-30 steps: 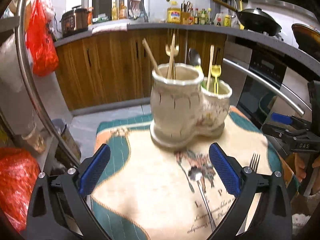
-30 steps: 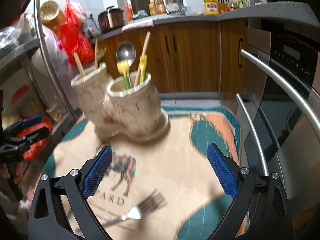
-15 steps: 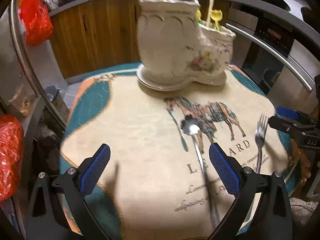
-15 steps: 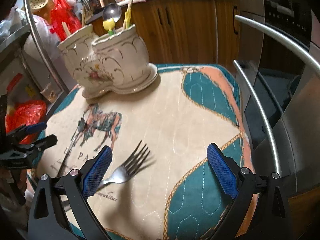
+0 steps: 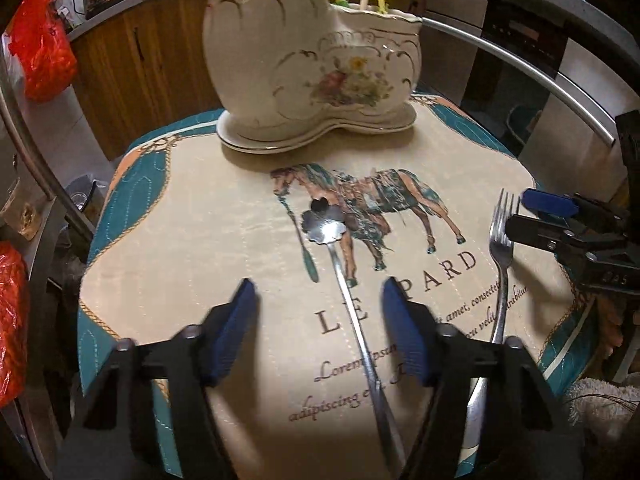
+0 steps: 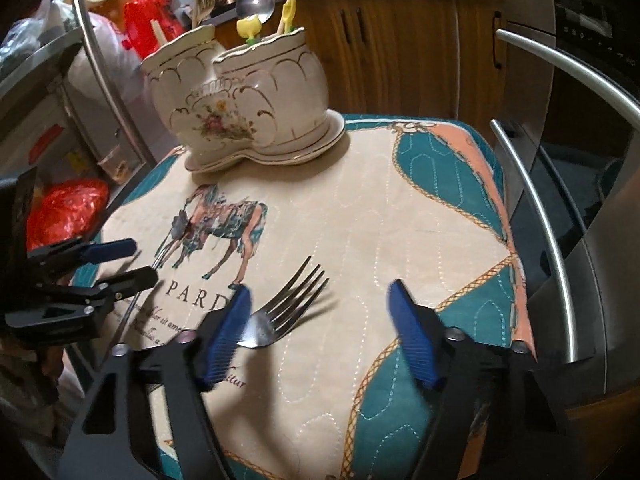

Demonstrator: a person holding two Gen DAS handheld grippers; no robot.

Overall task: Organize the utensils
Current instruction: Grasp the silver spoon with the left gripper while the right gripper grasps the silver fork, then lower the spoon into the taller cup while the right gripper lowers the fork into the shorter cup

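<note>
left claw [image 5: 316, 316] open, empty, straddling spoon [image 5: 348, 280] handle lengthwise; right claw [image 6: 320, 320] open, fork [image 6: 280, 308] beside its left pad.

Left gripper [image 5: 316, 332] over a spoon [image 5: 344, 276] on the horse-print mat [image 5: 224, 216]

Its jaws stand apart astride the spoon's handle. A fork [image 5: 500, 256] lies beside; the right gripper [image 5: 524, 210] hovers at its tines. A ceramic holder [image 5: 312, 60] stands behind.

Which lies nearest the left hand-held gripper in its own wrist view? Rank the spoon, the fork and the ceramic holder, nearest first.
1. Spoon: its handle runs between the left hand-held gripper's fingers.
2. Fork: on the mat, to the right.
3. Ceramic holder: at the mat's far edge.
</note>
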